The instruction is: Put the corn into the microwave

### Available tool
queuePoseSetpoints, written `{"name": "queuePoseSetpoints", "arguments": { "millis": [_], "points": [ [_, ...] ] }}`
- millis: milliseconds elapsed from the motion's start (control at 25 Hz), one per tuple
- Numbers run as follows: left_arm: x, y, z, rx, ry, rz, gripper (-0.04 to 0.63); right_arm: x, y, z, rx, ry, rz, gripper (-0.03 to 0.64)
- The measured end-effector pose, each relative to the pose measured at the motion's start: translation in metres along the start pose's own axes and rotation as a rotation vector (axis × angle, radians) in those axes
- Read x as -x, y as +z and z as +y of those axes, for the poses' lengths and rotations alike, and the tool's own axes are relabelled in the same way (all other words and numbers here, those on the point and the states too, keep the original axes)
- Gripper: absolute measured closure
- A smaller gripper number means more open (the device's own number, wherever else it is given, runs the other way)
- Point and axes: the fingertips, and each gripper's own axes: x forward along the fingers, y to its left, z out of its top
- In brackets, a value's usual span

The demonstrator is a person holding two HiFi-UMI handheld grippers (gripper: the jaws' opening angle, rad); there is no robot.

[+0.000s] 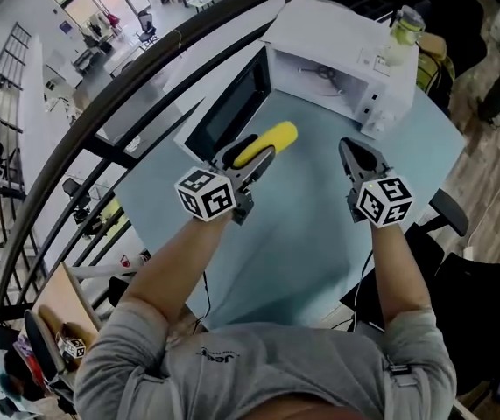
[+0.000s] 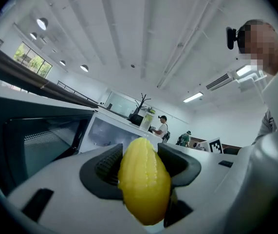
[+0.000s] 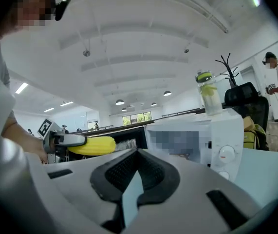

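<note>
The pale blue desk (image 1: 320, 234) carries the white microwave (image 1: 337, 51) at its far side, with the door (image 1: 232, 103) swung open to the left. The left gripper (image 1: 257, 156) is held just near of the opening, its fingers pinching the corn (image 1: 267, 144) by one end above the desk, outside the cavity. The right gripper (image 1: 350, 151) is held beside it with its fingers pressed together on nothing. Because the cob is rounded and projects well beyond the fingers, a knock against the door edge or cavity frame could pivot it loose.
</note>
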Motion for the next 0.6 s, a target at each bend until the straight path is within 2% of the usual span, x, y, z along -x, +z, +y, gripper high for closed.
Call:
{"name": "queuePoseSetpoints", "arguments": {
  "millis": [600],
  "points": [
    [-0.136,-0.026,0.073,0.024,0.024,0.028,0.359,-0.07,-0.038,-0.05,-0.058,0.004,-0.001,0.607]
  ]
}}
